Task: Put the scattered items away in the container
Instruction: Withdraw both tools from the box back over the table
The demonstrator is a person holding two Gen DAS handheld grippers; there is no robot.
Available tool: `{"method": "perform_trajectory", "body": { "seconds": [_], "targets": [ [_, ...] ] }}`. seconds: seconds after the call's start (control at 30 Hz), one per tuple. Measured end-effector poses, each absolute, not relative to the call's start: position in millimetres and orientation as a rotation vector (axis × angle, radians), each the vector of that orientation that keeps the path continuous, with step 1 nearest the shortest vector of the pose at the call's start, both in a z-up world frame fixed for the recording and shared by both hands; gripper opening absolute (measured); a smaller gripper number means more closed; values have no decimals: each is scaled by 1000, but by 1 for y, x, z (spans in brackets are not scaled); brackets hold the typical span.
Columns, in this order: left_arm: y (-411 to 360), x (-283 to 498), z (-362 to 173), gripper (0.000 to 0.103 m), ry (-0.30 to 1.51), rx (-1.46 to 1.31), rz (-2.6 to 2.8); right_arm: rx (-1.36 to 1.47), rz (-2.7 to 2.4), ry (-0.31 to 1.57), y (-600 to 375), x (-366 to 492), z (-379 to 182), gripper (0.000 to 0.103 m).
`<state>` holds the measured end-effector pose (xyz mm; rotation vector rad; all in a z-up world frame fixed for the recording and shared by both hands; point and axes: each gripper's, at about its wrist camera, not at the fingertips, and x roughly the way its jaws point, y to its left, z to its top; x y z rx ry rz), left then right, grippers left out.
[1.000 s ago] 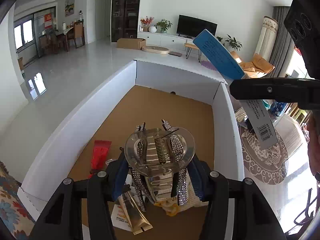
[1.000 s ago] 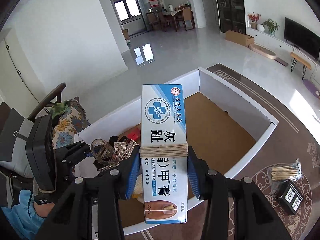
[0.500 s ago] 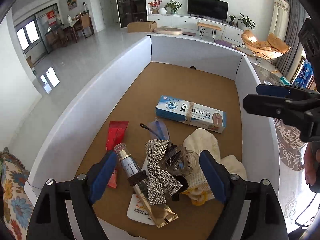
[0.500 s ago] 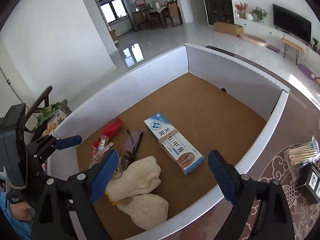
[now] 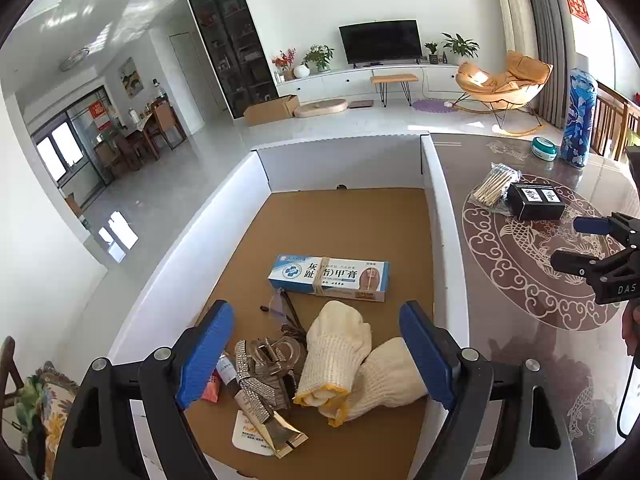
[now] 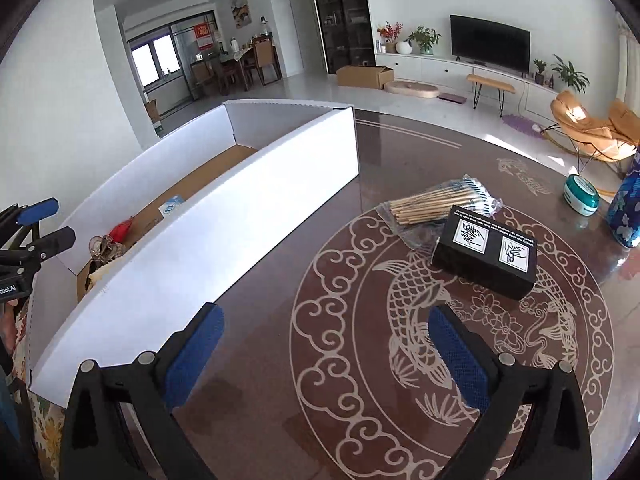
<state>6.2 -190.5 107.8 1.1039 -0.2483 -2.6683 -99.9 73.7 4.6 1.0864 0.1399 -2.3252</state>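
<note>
My left gripper [image 5: 314, 312] hangs open over the near end of the white container [image 5: 436, 208], nothing between its blue pads. Below it lie a rhinestone hair clip [image 5: 260, 364], two cream gloves [image 5: 340, 352], a gold tube [image 5: 280, 432] and a blue-white cream box [image 5: 328, 278]. My right gripper [image 6: 326, 314] is out over the brown table to the right of the container [image 6: 280, 168]; its jaws are opening and empty. Ahead of it lie a black box [image 6: 486, 254] and a bag of wooden sticks [image 6: 436, 200].
The glass table [image 6: 400, 360] bears a pale fish pattern. A teal round tin [image 6: 581, 194] and a blue floral cylinder [image 6: 626, 208] stand at its far right edge. A floral cushion [image 5: 44, 412] sits left of the container.
The left gripper let the hair clip drop into the container and drew back. The right gripper released the cream box into the container, then swung right and down over the table.
</note>
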Motion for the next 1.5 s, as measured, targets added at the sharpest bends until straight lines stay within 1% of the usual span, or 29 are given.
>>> {"method": "perform_trajectory", "body": {
  "seconds": [0.27,0.43,0.53,0.7,0.83,0.97,1.17,1.5],
  "targets": [
    [-128,4,135,85,-343,1043,-2795,1168,-2387,116,117,-107,-25,102],
    [-93,3,135,87,-295,1076,-2913,1195,-2425,129,126,-103,-36,102],
    [-69,-1,118,93,-254,1165,-2990,1219,-2434,112,130,-102,-43,102],
    [-31,-16,69,93,-304,1332,-3014,1242,-2449,99,140,-99,-58,102],
    [-20,-35,26,93,-275,1453,-2975,1225,-2468,29,149,-98,-55,102],
    [-22,-53,-7,93,-235,1530,-2909,1239,-2480,-1,152,-99,-55,102],
    [-30,-71,-23,93,-148,1504,-2915,1246,-2522,-55,160,-101,-54,102],
    [-39,-81,-32,93,-126,1477,-2919,1253,-2538,-59,162,-102,-56,102]
  ]
}}
